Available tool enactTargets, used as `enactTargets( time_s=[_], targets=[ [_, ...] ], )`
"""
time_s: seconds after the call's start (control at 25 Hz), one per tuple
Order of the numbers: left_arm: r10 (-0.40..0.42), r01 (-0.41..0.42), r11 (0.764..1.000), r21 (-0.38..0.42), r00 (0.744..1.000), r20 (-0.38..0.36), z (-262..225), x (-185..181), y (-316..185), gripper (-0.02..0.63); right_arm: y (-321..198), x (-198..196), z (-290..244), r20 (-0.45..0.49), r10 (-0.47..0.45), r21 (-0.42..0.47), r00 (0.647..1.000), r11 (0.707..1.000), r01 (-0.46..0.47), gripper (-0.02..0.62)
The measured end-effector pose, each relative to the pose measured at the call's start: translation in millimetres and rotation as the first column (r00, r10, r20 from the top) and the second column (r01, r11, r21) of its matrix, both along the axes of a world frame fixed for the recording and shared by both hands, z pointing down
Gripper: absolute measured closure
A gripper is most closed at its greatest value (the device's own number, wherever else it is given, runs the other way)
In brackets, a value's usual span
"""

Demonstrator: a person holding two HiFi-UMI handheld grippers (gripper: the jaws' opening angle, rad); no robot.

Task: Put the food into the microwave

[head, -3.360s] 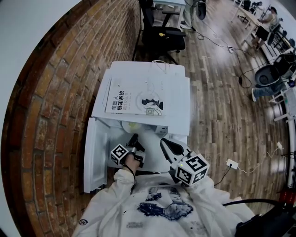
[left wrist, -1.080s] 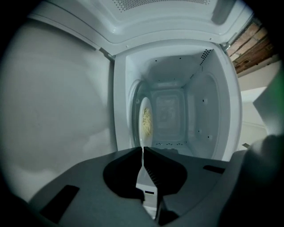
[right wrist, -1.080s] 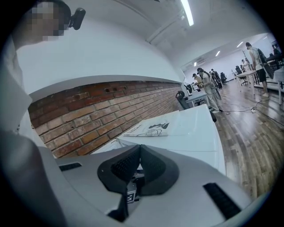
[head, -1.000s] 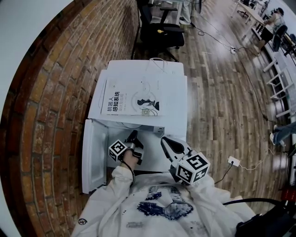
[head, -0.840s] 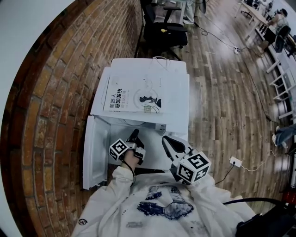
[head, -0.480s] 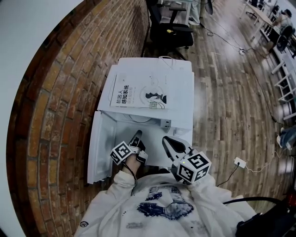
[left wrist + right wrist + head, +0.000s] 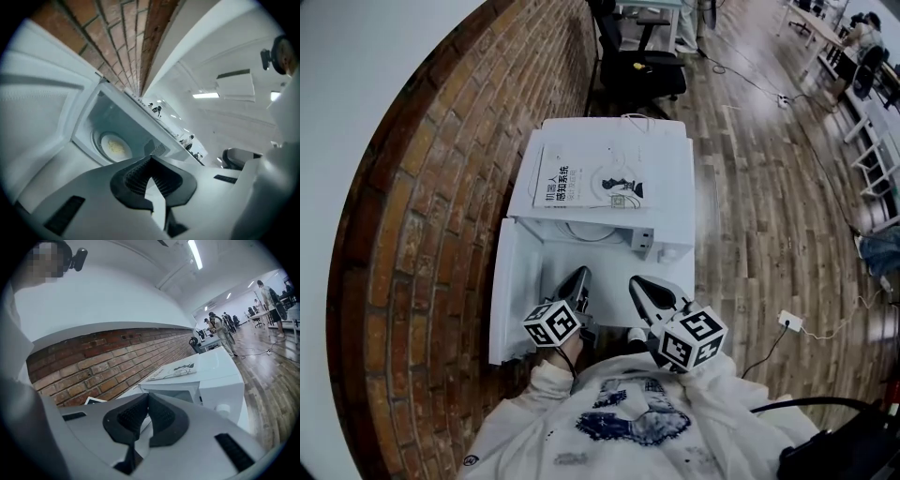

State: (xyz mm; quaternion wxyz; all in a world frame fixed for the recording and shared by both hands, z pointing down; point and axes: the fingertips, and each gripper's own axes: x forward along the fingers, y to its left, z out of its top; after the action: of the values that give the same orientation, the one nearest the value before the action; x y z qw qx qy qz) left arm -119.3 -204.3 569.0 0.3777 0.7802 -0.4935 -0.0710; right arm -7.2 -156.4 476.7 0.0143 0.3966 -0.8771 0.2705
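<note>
Resting on a round white plate point(image 7: 105, 138) inside the white box-shaped microwave point(image 7: 670, 187), pale yellow food point(image 7: 115, 147) is judged loaded. Left gripper point(image 7: 578, 277) and right gripper point(image 7: 639, 284) are held shut and empty near the open white door point(image 7: 514, 291) at left, presumably for closing it.

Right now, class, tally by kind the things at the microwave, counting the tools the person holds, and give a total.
Microwave: 1
Book: 1
Plate of food: 1
Grippers: 2, the left gripper and the right gripper
Total: 5
</note>
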Motion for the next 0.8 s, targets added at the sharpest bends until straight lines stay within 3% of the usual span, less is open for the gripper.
enactTargets(
  time_s=[0.16, 0.32, 0.52, 0.8],
  targets=[
    [0.052, -0.067, 0.992, 0.104, 0.988, 0.143, -34, 1, 17, 0.600, 9, -9, -2, -0.002, 0.017, 0.005, 1.000, 1.000, -0.017, 0.581],
    [0.050, -0.097, 0.980, 0.174, 0.966, 0.254, -60, -4, 34, 0.600, 21, -16, -5, -0.009, 0.031, 0.013, 0.999, 0.999, -0.031, 0.581],
    [0.034, -0.133, 0.966, 0.222, 0.916, 0.400, -85, -13, 60, 0.600, 37, -26, -10, -0.015, 0.042, 0.024, 0.999, 0.999, -0.041, 0.581],
    [0.011, -0.165, 0.948, 0.274, 0.872, 0.490, -110, -20, 97, 0.600, 63, -33, -16, -0.043, 0.075, 0.062, 0.996, 0.995, -0.072, 0.581]
  ],
)
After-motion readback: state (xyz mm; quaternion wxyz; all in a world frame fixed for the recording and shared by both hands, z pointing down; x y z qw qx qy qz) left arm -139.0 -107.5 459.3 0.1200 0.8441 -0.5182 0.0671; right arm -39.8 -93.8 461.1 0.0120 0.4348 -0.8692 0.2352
